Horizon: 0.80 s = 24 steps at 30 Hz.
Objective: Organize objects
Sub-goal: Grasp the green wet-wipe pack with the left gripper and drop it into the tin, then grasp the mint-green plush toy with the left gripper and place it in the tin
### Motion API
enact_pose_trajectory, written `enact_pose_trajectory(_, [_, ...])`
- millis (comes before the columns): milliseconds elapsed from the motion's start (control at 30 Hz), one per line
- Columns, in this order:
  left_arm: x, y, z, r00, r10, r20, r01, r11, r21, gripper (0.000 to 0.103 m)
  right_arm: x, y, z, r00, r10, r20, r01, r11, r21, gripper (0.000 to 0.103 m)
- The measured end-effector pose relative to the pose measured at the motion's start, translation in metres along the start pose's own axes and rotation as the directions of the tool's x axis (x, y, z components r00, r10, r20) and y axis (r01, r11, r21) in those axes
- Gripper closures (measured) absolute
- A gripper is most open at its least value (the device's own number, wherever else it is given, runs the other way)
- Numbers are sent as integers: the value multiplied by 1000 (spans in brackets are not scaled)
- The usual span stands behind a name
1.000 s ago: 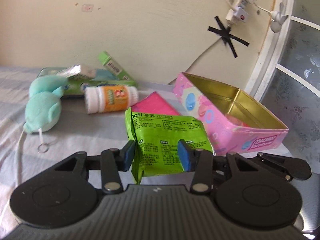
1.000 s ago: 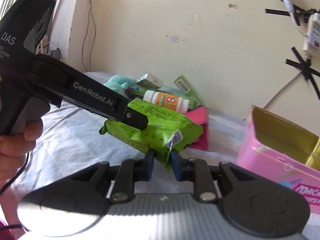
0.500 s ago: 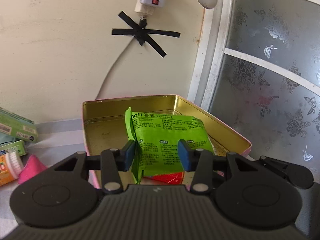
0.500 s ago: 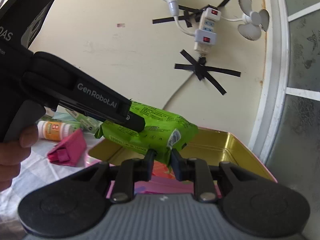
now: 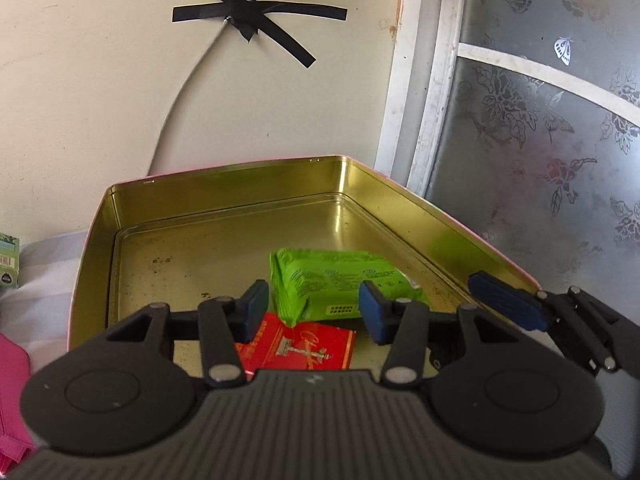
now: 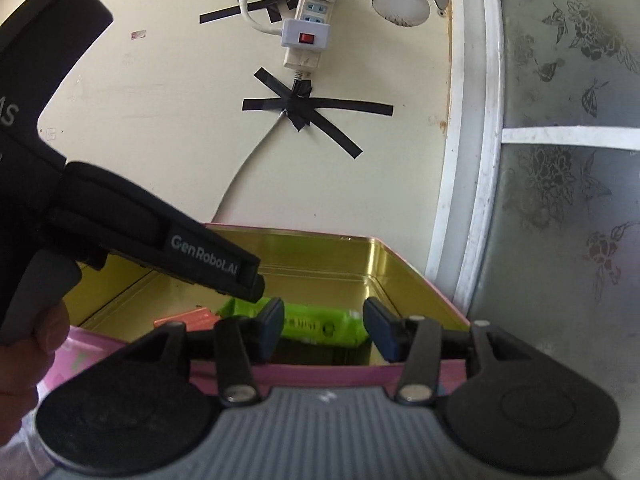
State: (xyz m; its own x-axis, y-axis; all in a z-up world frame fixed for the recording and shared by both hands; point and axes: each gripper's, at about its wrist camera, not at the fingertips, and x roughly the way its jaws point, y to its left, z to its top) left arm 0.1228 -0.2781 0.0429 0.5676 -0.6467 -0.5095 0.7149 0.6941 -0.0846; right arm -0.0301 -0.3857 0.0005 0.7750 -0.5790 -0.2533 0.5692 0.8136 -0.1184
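Releasing: left gripper (image 5: 310, 312) and right gripper (image 6: 324, 330) jaws opening, nothing clamped. Green packet (image 5: 340, 280) lies inside the gold tin (image 5: 224, 196), near-right, overlapping a red packet (image 5: 304, 346). Risk: withdrawing pads could snag the wrapper and drag it out.

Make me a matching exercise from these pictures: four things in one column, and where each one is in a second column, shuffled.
Things:
1. bright green plastic packet
2. flat red card packet
3. gold-lined pink metal tin
4. crossed strips of black tape

Places:
A. stuck on the cream wall
B. on the bed sheet by the wall
C. on the tin floor, partly under another packet
D. in the tin, overlapping the red packet

Pairs: 1-D, 2-C, 3-B, 4-A
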Motion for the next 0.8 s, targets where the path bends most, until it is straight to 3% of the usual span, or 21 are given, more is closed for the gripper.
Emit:
enact_pose_trajectory(167, [-39,8,-8,998,-1,62,-1,1000,27,50,-10,7,3,998,34,51,-34,999,-15,57])
enact_pose_trajectory(267, [-66,19,-17,995,5,95,-10,999,53,50,-16,3,6,996,53,70,-56,997,43,57])
enact_pose_trajectory(400, [-96,46,-36,996,15,86,-19,999,45,49,-26,3,11,995,73,62,-79,991,104,57])
enact_pose_trajectory(567, [-127,108,-72,991,124,43,-125,992,0,47,-51,23,20,985,155,78,-164,977,139,58])
enact_pose_trajectory(700, [-148,171,-97,966,257,-20,-257,961,-97,47,-64,62,34,953,293,73,-300,948,112,58])
enact_pose_trajectory(800, [-175,223,-113,935,352,-43,-353,912,-211,47,-61,109,44,903,429,28,-430,900,69,57])
